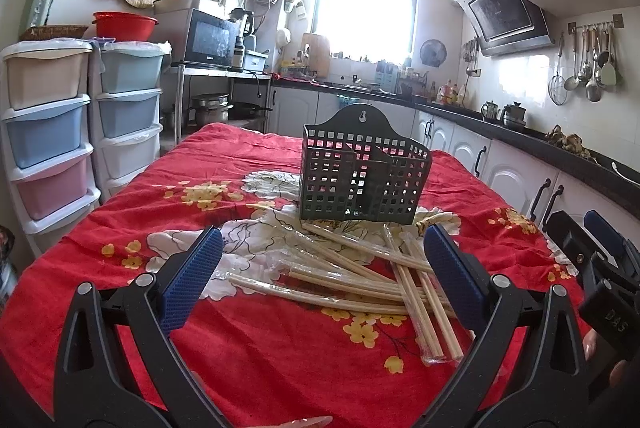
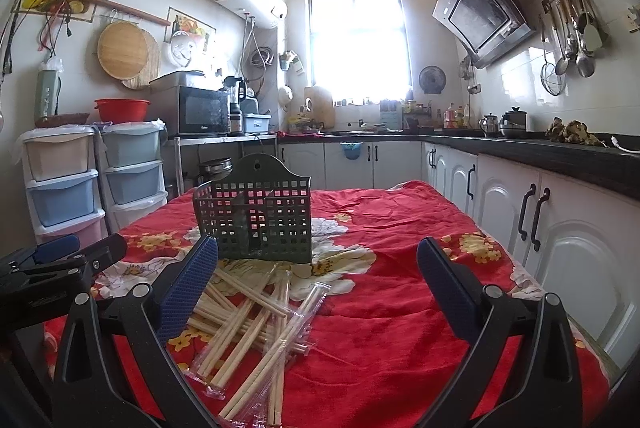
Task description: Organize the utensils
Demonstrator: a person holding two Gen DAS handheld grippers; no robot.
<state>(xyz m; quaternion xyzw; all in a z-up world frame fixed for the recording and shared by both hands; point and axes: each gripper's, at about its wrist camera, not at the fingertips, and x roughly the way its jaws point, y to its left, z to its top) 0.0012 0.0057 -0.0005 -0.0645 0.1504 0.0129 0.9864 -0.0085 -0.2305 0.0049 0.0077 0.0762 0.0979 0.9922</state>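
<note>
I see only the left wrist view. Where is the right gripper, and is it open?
Observer: The right gripper is open, jaws wide apart and holding nothing, above the red cloth.
Operator: Are chopsticks between its jaws?
Observer: No. The chopstick pile lies toward its left finger; only cloth lies under the middle of the gap.
Operator: How does the green basket look from there?
Observer: The basket stands upright behind the pile, left of centre, and its inner compartments look empty.
</note>
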